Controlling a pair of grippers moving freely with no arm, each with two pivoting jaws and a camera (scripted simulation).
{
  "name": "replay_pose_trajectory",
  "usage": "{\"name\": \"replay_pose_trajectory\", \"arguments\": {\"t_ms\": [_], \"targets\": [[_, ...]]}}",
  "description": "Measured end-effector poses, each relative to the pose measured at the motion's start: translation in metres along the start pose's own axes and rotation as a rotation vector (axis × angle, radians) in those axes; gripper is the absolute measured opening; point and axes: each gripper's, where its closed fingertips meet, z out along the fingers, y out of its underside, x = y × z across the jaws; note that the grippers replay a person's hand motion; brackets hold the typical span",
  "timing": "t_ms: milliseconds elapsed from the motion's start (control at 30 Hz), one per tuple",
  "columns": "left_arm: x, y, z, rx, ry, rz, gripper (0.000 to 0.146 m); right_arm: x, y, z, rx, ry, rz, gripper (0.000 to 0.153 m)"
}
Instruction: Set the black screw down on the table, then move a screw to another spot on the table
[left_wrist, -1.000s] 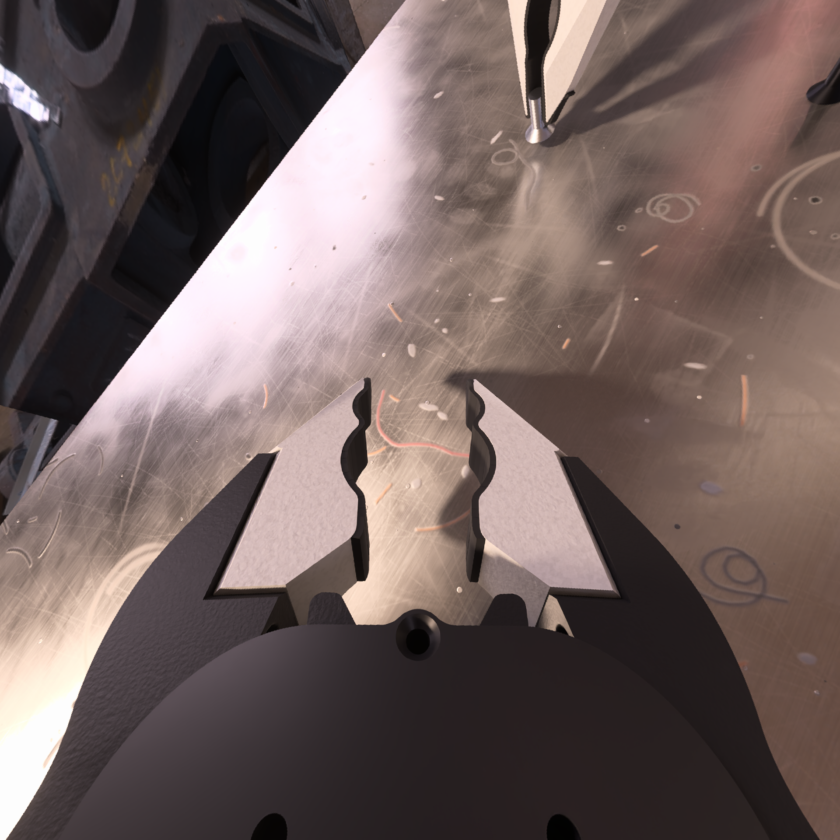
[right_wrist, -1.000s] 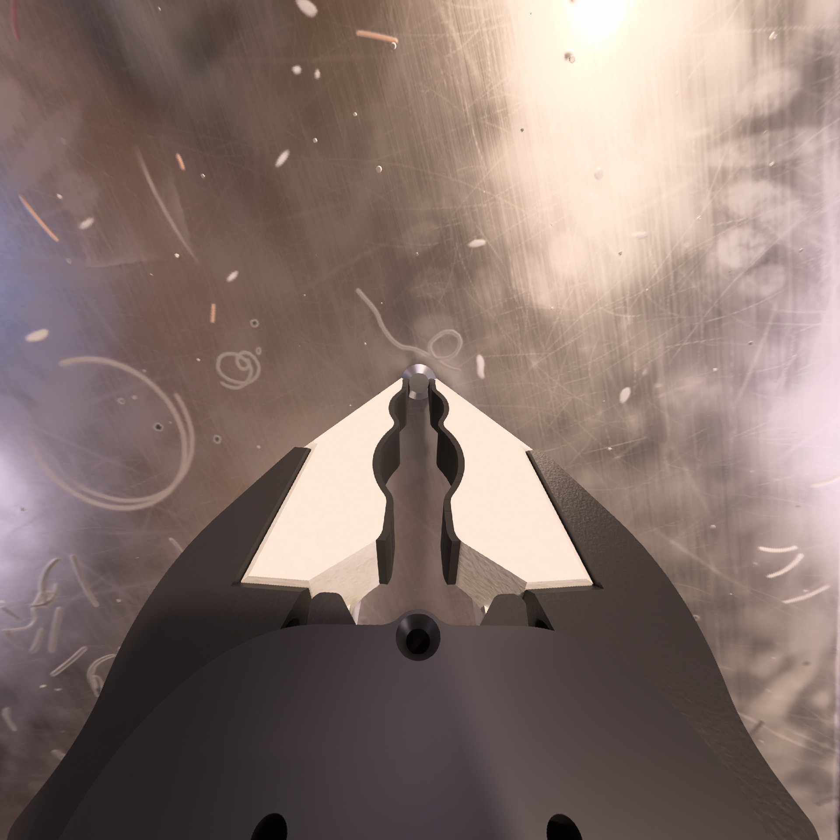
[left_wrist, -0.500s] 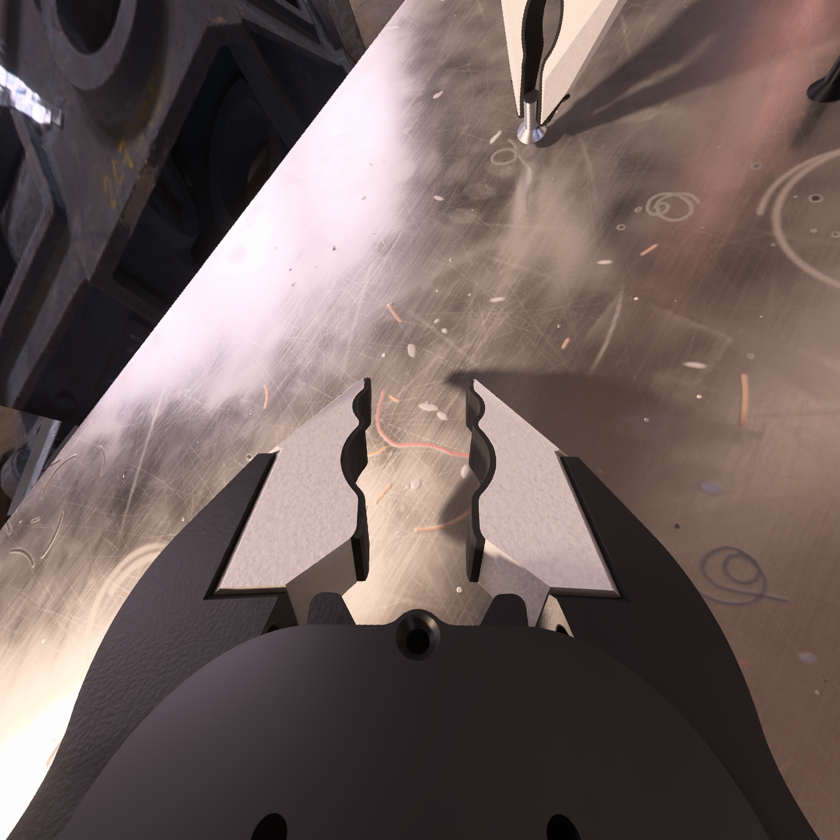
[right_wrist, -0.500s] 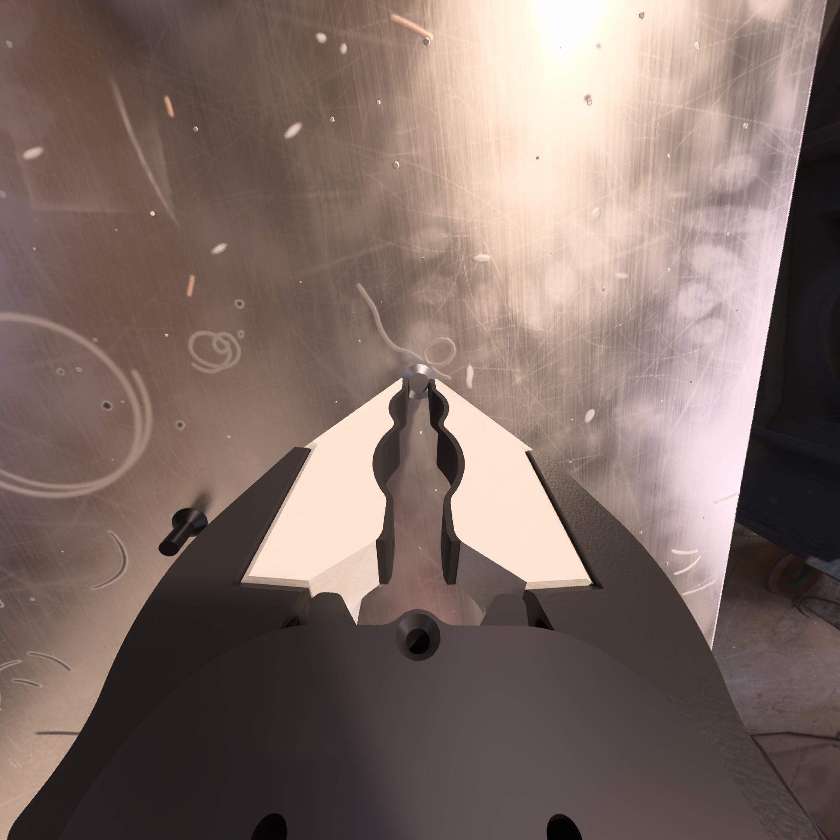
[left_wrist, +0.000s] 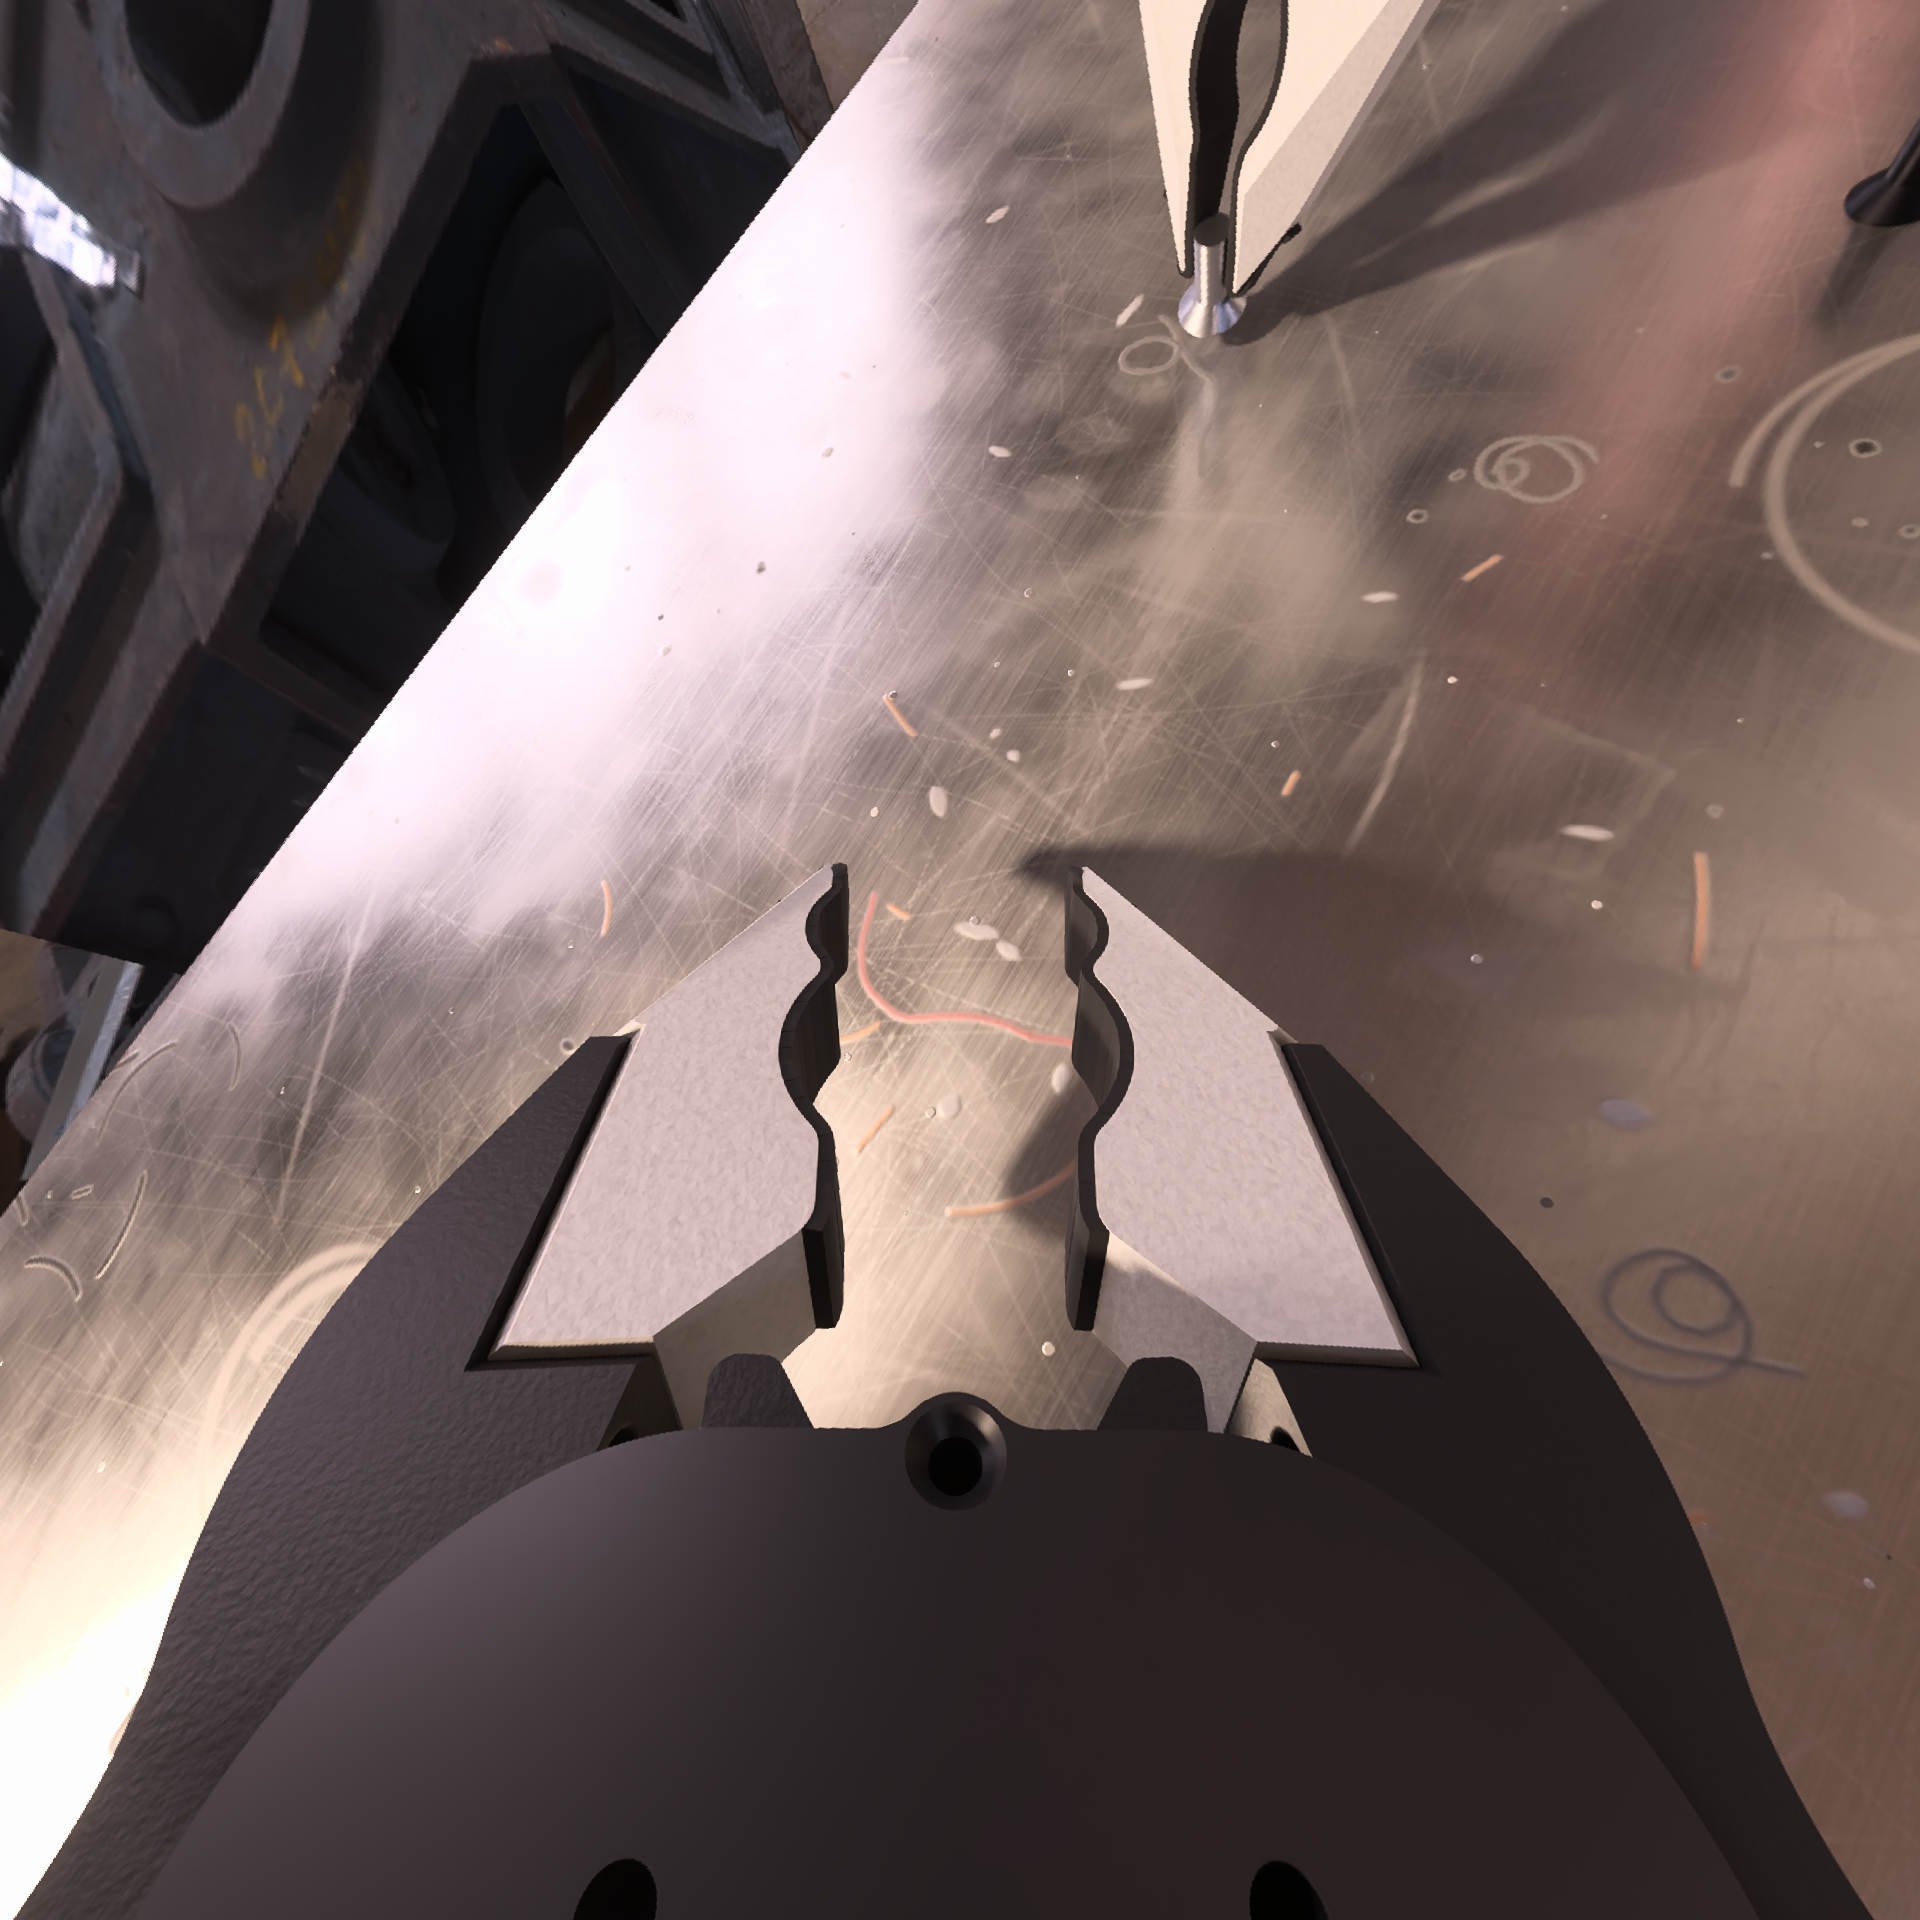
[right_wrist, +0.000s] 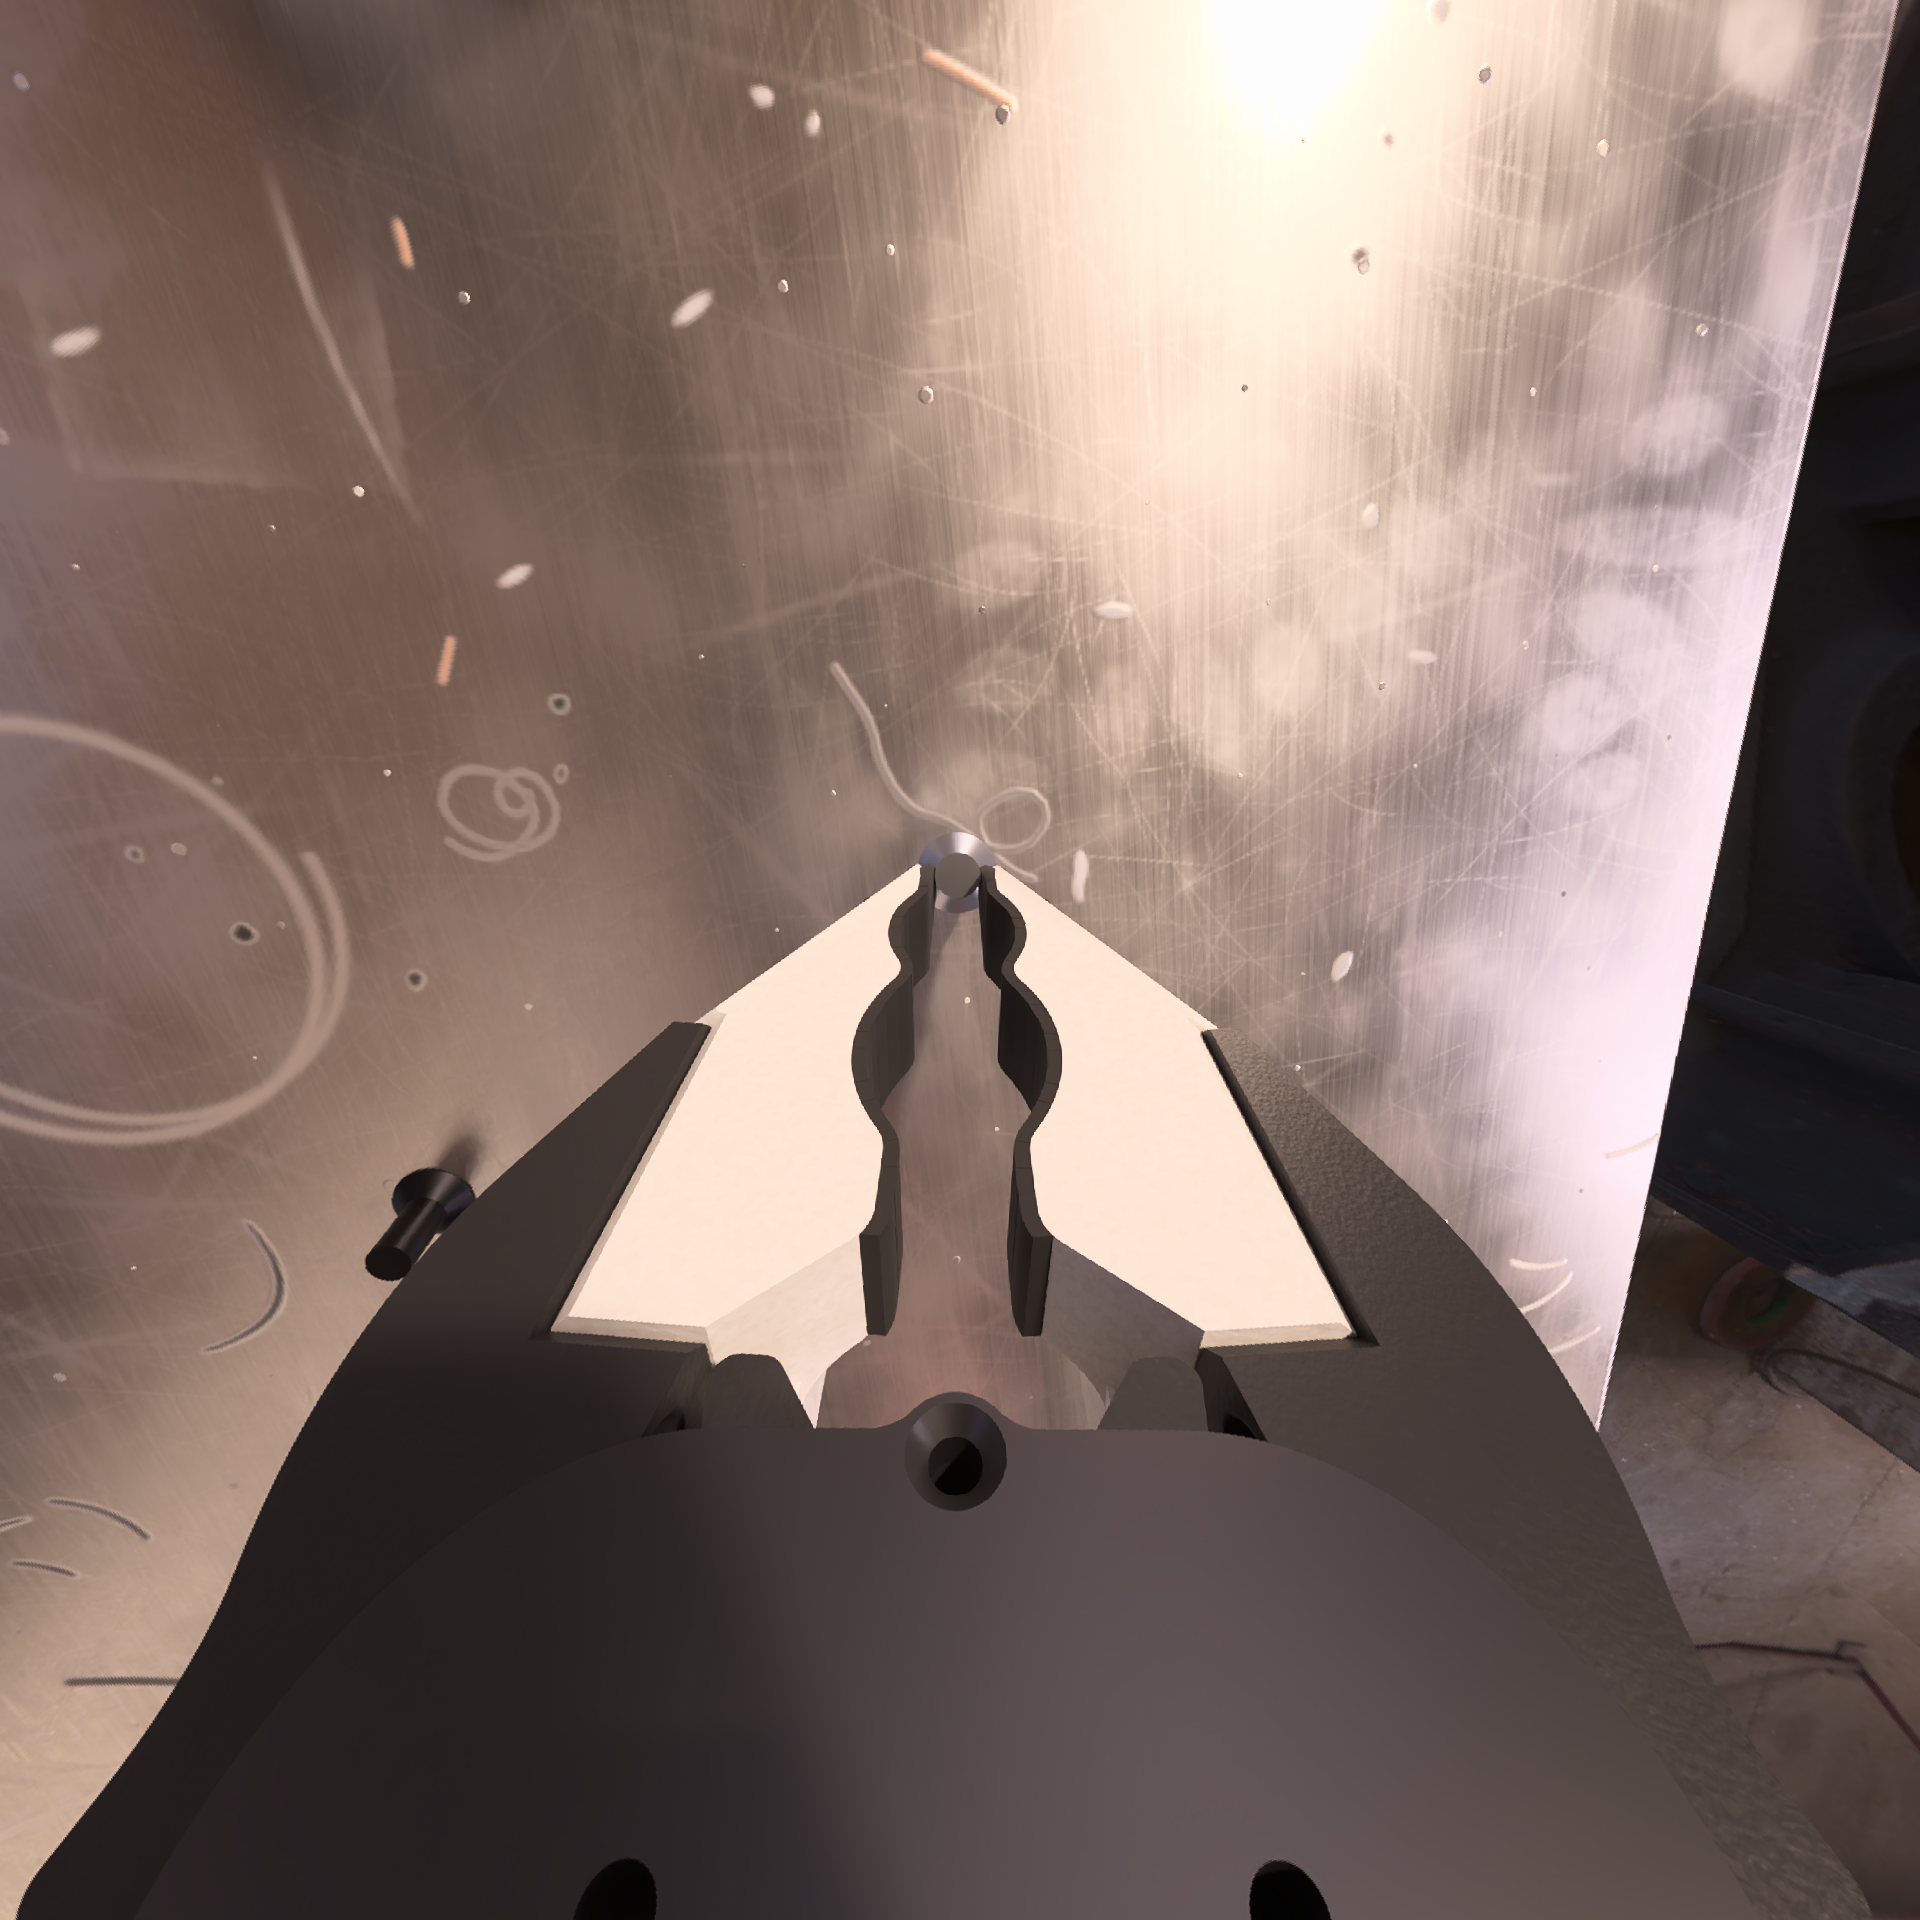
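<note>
Right gripper (right_wrist: 956, 883) pinching silver screw (left_wrist: 1205, 301) upright, head touching table (left_wrist: 1351, 727). Black screw (right_wrist: 416, 1210) lies well apart from it. Left gripper (left_wrist: 956, 894) spread, empty. Judgement: release slowly, retreat straight up, avoid toppling.

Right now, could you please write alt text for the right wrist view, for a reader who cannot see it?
The right gripper pinches a silver screw at its fingertips, over a scratched metal table. A black screw lies on the table at lower left, beside the gripper's dark body. The table's edge and a dim floor show at right.
</note>
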Motion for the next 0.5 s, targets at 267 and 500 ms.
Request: {"name": "replay_pose_trajectory", "arguments": {"t_ms": [267,500], "targets": [[0.0006,-0.0008,0.001,-0.003,-0.022,0.029,0.042,-0.0009,-0.003,0.0011,-0.052,0.004,-0.014,0.008],[-0.003,-0.0019,0.002,0.004,-0.027,-0.002,0.041,-0.002,-0.004,0.0016,-0.076,0.031,-0.035,0.008]]}}
